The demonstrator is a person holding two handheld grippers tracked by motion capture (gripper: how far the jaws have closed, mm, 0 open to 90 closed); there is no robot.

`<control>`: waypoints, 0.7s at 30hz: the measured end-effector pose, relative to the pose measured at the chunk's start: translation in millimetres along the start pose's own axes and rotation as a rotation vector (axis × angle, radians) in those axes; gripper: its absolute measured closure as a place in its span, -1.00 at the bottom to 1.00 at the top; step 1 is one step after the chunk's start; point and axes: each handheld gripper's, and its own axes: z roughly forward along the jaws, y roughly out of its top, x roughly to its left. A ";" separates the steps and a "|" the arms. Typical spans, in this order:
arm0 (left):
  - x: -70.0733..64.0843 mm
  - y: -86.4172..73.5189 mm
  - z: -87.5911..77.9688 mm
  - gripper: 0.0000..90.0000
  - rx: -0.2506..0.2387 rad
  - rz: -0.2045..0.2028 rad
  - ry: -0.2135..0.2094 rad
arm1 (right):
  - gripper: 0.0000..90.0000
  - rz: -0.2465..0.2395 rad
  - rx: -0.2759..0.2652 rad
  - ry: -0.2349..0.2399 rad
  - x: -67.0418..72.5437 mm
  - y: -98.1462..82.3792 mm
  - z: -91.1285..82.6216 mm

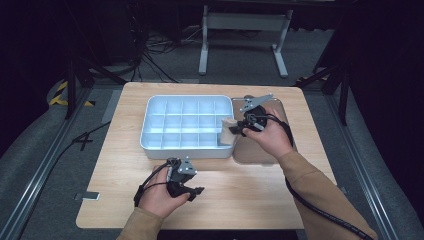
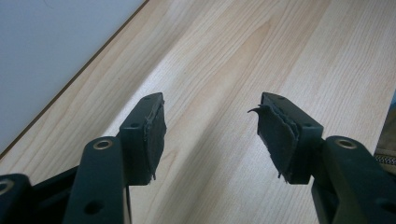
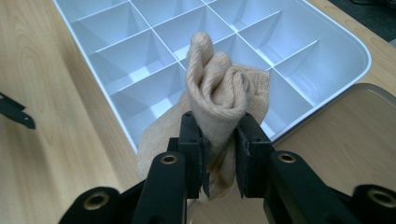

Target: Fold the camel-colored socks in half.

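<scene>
Right gripper (image 3: 219, 156) pinched tight on a rolled beige sock (image 3: 217, 88), held above the near right corner of the white divided tray (image 1: 150, 120), at the edge beside the metal tray (image 1: 282, 107). Left gripper (image 2: 210, 135) spread wide with nothing between, low over the bare tabletop (image 1: 250, 185), well apart from the sock.

table (image 1: 260, 195): light wood | on it: divided tray (image 1: 150, 142), metal tray (image 1: 280, 107)
</scene>
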 end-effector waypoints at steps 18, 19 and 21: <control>3.0 -1.8 -1.4 -0.08 -0.001 -0.003 0.011 | 0.67 -0.046 0.183 -0.053 11.1 7.9 40.0; 3.5 -1.7 -1.4 -0.08 -0.001 0.004 0.012 | 0.67 -0.043 0.192 -0.053 11.4 7.4 41.6; 3.5 -1.6 -1.6 -0.09 0.007 -0.003 0.011 | 0.67 -0.046 0.202 -0.053 11.3 6.8 43.7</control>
